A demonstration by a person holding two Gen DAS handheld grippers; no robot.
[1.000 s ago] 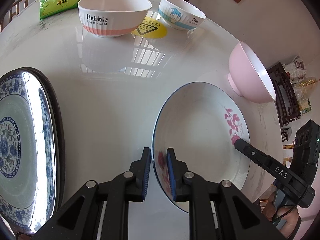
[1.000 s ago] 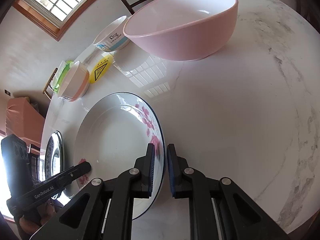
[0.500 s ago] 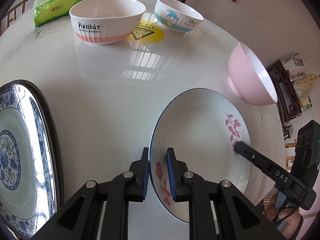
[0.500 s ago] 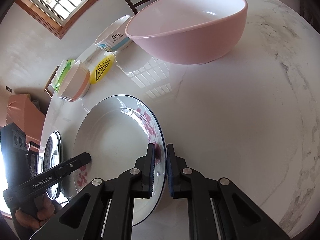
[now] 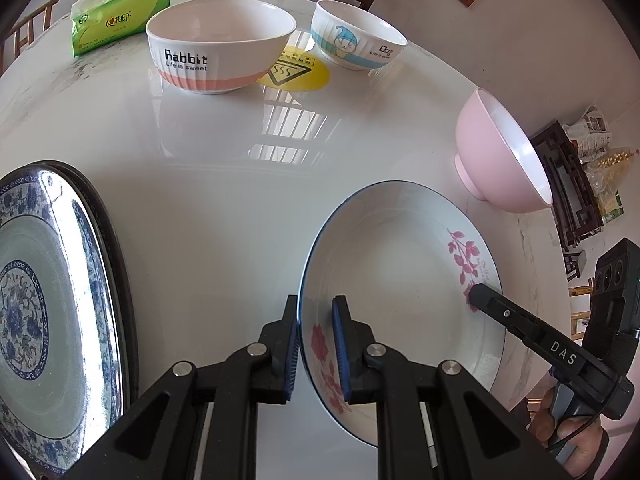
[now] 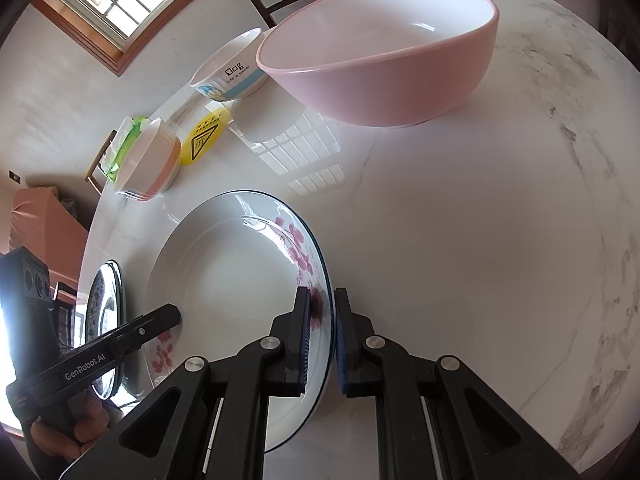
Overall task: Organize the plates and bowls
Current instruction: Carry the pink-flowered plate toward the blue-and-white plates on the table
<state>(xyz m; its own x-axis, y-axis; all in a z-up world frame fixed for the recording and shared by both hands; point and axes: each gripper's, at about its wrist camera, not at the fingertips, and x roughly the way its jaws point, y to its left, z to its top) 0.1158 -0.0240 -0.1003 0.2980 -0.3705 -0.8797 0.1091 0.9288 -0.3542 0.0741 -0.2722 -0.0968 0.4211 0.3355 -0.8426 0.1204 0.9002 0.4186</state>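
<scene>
The big marble table [image 5: 224, 208] fills both views, glossy and bare ahead of the grippers. Off to the left gripper's left lies the blue-and-white plate [image 5: 36, 304], stacked on a darker one, which is probably where this carry is headed. Between the two tools sits the task's thing, the white plate with pink flowers [image 5: 400, 264], pinched at opposite rims.

The left gripper [image 5: 316, 344] is narrow, one pad outside the near-left rim and one inside, clamping it. The right gripper [image 6: 322, 336] is narrow too, biting the far rim by the pink blossoms. Two grips on opposite edges look meant to keep a wide, slippery plate level.

Further out from the right gripper stands the pink bowl [image 6: 384, 72], close to the plate's edge, so that side is tight. Beyond the left gripper are the Rabbit bowl [image 5: 218, 52], the small Dog bowl [image 5: 356, 40] and a yellow warning sticker [image 5: 296, 72], well apart.

The open lane runs leftward across bare marble toward the blue plate, and its raised rim is the edge to clear.
</scene>
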